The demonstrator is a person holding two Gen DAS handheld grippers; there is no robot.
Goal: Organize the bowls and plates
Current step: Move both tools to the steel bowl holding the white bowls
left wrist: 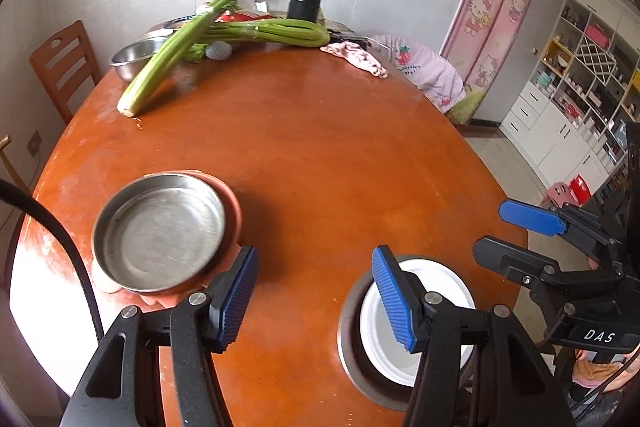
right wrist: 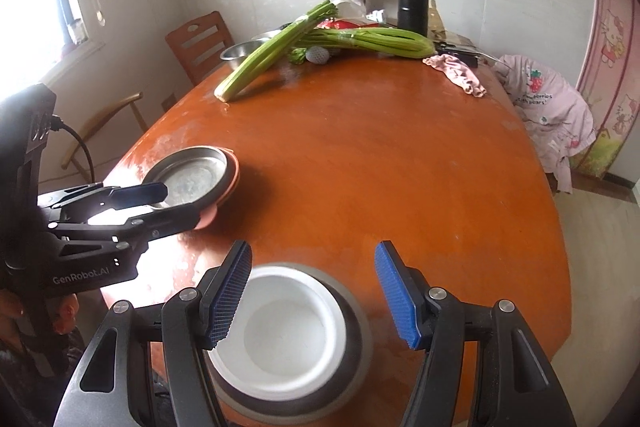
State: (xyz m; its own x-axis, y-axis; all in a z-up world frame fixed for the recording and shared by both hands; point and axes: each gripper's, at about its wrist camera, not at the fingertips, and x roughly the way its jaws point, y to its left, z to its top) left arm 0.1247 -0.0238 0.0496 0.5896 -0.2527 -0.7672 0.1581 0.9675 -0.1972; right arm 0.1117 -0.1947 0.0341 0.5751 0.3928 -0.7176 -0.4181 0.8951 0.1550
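Directly beneath the right tool (right wrist: pixel 314 297), jaws apart and empty, sat the white bowl (right wrist: pixel 286 337); the left tool (left wrist: pixel 316 297), also apart, hung farther off

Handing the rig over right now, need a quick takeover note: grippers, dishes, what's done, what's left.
Left gripper: open, nothing between its pads, near the table's front edge.
Right gripper: open, empty, above the white round plate.
Shallow round steel pan sits nested on an orange-pink plate, front left.
The white plate sits inside a grey-rimmed steel dish, front centre.
A steel bowl sits at the far edge under the celery.
Done: two stacks of two. Probably left: merging the stacks and fetching the far bowl.
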